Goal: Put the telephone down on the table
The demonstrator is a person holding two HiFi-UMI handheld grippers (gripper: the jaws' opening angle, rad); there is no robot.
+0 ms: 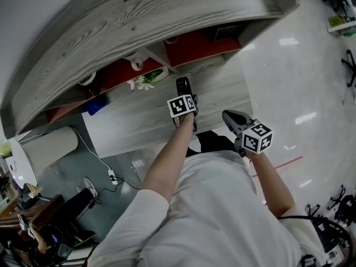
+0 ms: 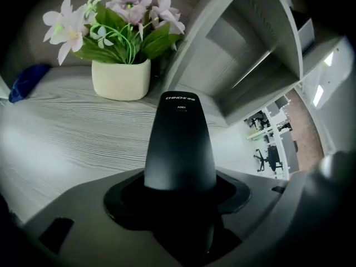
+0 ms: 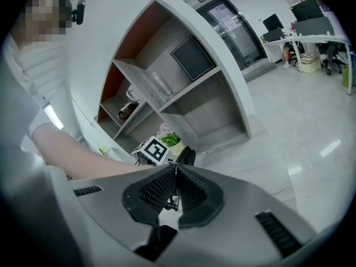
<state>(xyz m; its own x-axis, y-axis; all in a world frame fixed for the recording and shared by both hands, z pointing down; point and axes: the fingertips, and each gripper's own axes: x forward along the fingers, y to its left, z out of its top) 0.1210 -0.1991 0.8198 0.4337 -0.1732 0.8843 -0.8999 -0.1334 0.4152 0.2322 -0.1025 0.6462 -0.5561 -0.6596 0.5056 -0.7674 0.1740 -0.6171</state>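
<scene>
Marking this one as part done: the telephone (image 2: 181,143), a black handset, is in the left gripper (image 1: 186,97) and not yet on the table (image 1: 133,124). In the left gripper view we see the jaws set wide apart and clamped on the handset's lower end. Its upper end sticks out ahead, over the pale wood-grain tabletop. It sits near the flower pot (image 2: 120,78), which stands further back against the shelf unit (image 1: 167,15). We cannot tell from any view whether the handset's tip touches the wood; we judge it is just above. What is left, as we read it: lower it the last bit, lay it flat, open the jaws, pull away.

Pose: the left forearm reaches forward from the body across the table and the gripper tilts steeply down at the surface. The right gripper (image 3: 175,170) sits closer to the body, off to the right near the table's edge, and points only gently down. Its ribbed pads meet at the tips with nothing between them, so it is empty.
</scene>
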